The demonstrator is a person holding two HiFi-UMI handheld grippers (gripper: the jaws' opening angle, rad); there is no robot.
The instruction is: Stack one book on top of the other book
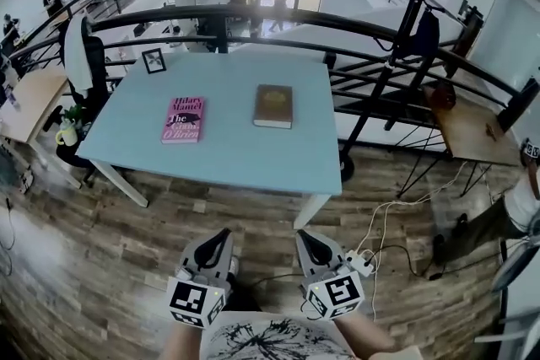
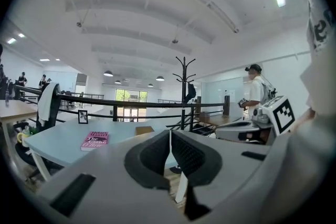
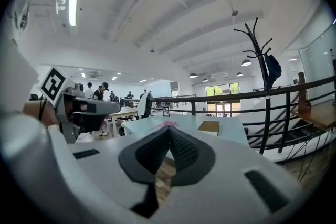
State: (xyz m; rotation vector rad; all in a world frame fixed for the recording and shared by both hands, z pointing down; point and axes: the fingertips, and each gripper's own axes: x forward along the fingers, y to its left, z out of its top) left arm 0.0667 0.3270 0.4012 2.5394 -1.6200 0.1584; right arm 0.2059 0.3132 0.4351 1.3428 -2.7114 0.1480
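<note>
two books lying flat and well apart on a pale blue table point(image 1: 219, 156), seen from above. the pink paperback point(image 1: 183, 119) is placed left of centre and the brown hardback point(image 1: 273, 105) to its right, both face up, neither touching the other or the small picture frame point(image 1: 153, 60) at the far left corner. the left gripper point(image 1: 223, 235) and the right gripper point(image 1: 303, 237) are held side by side short of the near table edge, well away from both books; each pair of jaws is pressed together with nothing between them.

the paperback is judged thin, light and somewhat flexible, with a cover that may be slippery; sagging is to be expected if it is lifted by one corner. the hardback looks thicker, stiffer and heavier, and is judged the better base. because both books lie flush on the table, a hold is best taken across the spine or a long edge, once that edge is tipped up or slid past the table rim.
</note>
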